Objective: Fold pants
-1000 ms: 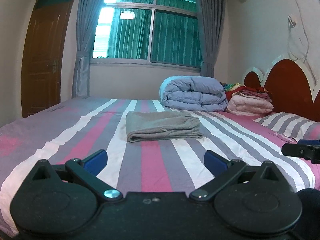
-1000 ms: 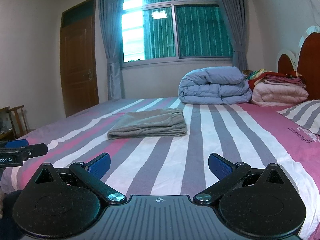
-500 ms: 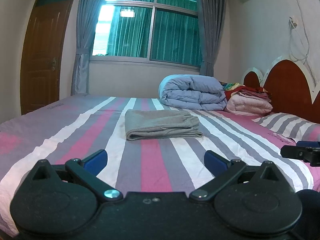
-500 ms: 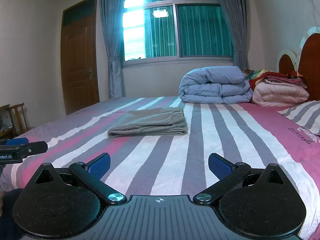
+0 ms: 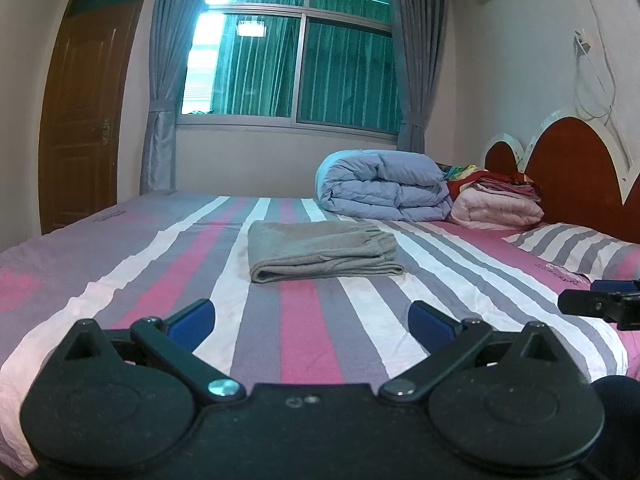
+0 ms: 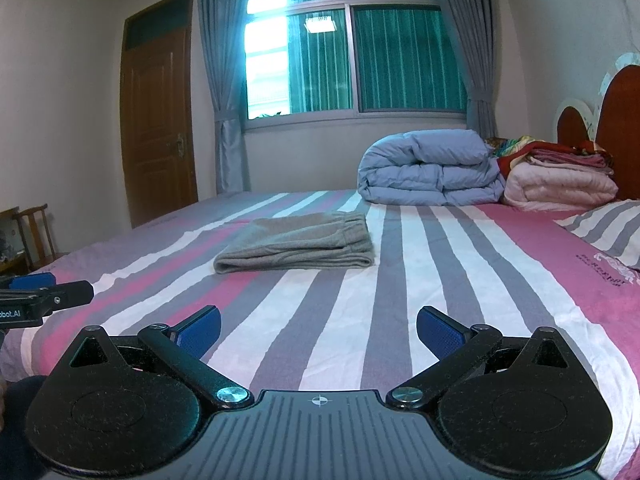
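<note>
The grey pants (image 5: 322, 250) lie already folded into a flat, thick rectangle in the middle of the striped bed (image 5: 304, 332), well apart from both tools, so I judge the folding is done and the good move now is only to keep away and not disturb the pile. The left gripper (image 5: 311, 316) and the right gripper (image 6: 318, 326) both have their jaws spread wide and hold nothing. The pants look soft and fleecy with a gathered elastic waist at the right end, and the sheet under them is thin cotton, a little wrinkled.
</note>
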Available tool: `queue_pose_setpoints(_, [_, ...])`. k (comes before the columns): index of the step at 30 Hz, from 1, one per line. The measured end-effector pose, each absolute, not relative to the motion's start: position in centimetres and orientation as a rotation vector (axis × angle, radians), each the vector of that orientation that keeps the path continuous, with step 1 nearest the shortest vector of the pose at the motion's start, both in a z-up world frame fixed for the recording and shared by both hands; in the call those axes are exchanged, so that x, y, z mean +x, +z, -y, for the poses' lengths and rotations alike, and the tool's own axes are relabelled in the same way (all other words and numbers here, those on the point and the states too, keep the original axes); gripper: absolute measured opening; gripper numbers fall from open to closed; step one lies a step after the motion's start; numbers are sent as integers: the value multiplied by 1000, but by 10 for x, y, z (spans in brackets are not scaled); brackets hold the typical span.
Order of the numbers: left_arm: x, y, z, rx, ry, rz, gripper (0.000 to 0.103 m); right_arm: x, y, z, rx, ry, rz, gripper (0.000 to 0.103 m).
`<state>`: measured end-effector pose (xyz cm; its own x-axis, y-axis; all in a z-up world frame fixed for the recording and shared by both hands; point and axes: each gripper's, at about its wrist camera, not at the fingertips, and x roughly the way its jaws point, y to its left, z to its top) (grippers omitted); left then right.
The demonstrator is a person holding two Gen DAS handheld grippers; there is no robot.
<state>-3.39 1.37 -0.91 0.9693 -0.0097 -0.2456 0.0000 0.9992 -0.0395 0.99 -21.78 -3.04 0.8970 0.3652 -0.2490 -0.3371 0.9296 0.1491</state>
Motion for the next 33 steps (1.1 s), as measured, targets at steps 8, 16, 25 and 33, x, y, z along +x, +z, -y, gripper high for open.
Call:
queue_pose_setpoints(8, [-31, -9, -13, -35, -12, -246, 97, 9, -30, 220, 104, 366, -279, 103])
queue_pose_setpoints(16, [-31, -10, -13, -32, -21, -245, 97, 9, -31, 222, 106, 365, -281, 103])
queue_pose_setpoints(25, [-32, -10, -13, -29, -32, -229, 97, 8, -31, 221, 106, 365, -282, 103])
queue_pose_setpoints(33, [-34, -11, -12, -25, -23, -227, 97, 9, -33, 225, 103, 369, -284, 103])
